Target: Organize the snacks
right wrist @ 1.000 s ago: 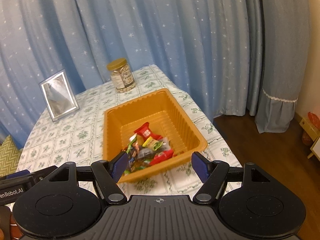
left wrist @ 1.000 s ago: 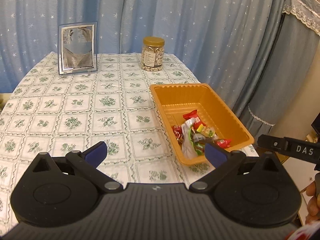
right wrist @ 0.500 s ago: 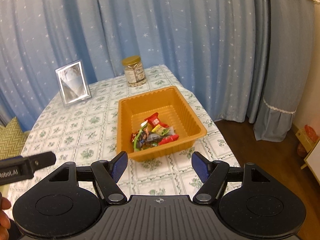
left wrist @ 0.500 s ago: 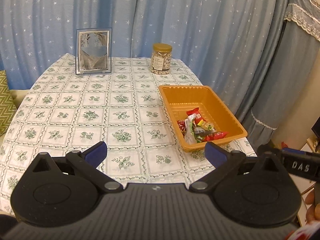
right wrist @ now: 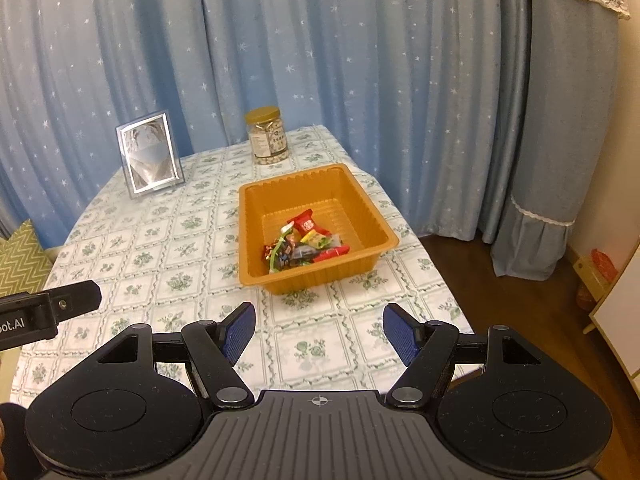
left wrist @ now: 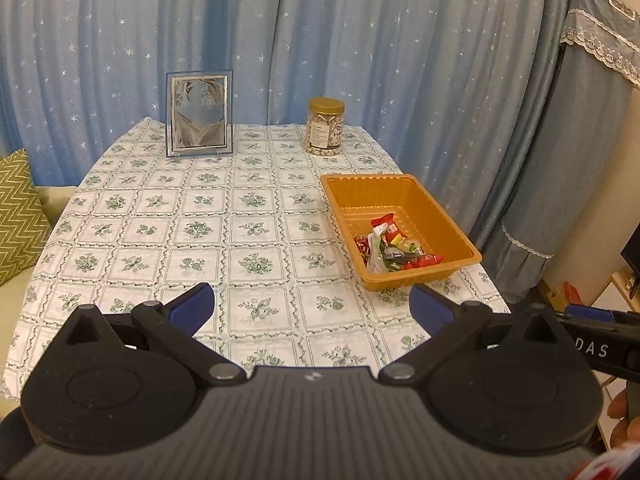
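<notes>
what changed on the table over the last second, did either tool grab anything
Both tools, left and right, pulled back from the orange tray, so more of the tablecloth shows. Neither gripped or released anything; both stayed open and empty. The snacks, jar and picture frame stayed put.

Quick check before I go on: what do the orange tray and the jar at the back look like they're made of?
Orange tray: looks like thin moulded plastic, glossy; it has ribbed walls, a rolled rim and light glare on the floor. Jar: clear body, contents visible through it, gold-coloured screw lid and paper label; whether glass or clear plastic can't be told from here.
</notes>
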